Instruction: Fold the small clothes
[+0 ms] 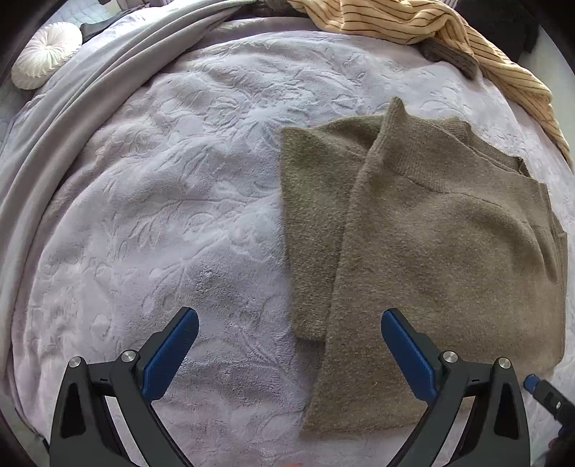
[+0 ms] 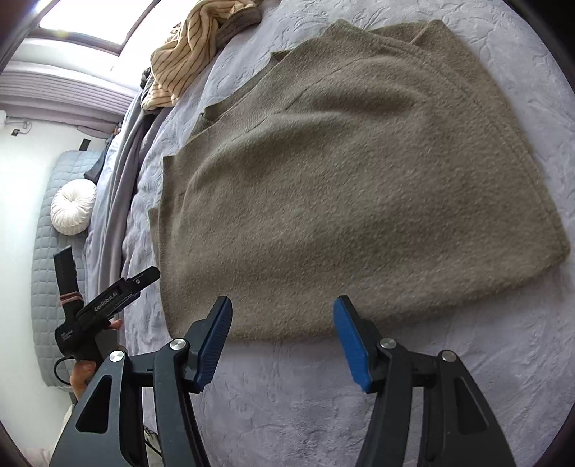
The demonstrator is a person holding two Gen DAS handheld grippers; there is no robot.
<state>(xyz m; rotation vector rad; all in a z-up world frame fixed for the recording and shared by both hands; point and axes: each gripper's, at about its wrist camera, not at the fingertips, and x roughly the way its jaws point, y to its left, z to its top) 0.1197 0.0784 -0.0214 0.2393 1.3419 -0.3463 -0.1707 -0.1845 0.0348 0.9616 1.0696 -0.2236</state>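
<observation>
An olive-brown knit sweater (image 1: 431,233) lies flat on the lilac bedspread (image 1: 161,201), with one sleeve folded over its body. It fills the right wrist view (image 2: 359,179). My left gripper (image 1: 289,323) is open and empty, hovering above the sweater's near left edge. My right gripper (image 2: 282,316) is open and empty, just above the sweater's near edge. The left gripper's body shows in the right wrist view (image 2: 104,309), held by a hand beside the sweater.
A yellow striped garment (image 1: 431,25) with a brown piece lies at the far edge of the bed, also in the right wrist view (image 2: 190,54). A grey blanket (image 1: 72,125) and a round white cushion (image 1: 45,54) lie at the left. The bedspread (image 2: 359,395) stretches around.
</observation>
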